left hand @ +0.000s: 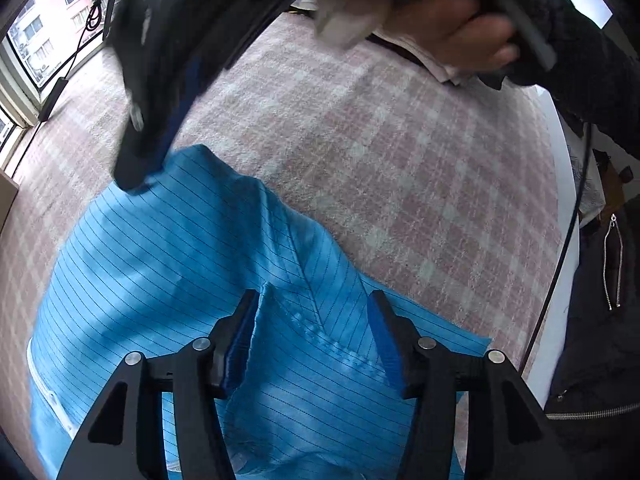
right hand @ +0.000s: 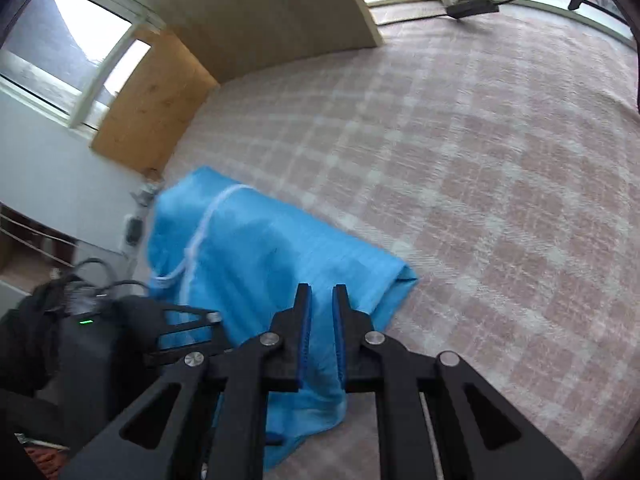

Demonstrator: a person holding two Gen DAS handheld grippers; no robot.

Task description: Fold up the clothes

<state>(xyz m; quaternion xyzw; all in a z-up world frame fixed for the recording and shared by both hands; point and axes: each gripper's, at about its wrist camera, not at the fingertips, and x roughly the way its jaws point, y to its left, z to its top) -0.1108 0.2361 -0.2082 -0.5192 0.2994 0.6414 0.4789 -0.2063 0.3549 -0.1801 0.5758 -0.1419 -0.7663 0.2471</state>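
Blue pinstriped garment (left hand: 168,264) spread on the pink plaid bed (left hand: 400,160), near edge. Thin, limp, probably slippery; best pinched at a hem or corner. Left gripper (left hand: 314,320) pointing steeply down, jaws parted over a seam. Right gripper (right hand: 322,312) angled down, narrow, gripping nothing visible.

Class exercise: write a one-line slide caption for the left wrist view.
Left gripper open above a blue pinstriped garment on a pink plaid cover, right gripper touching its far edge.
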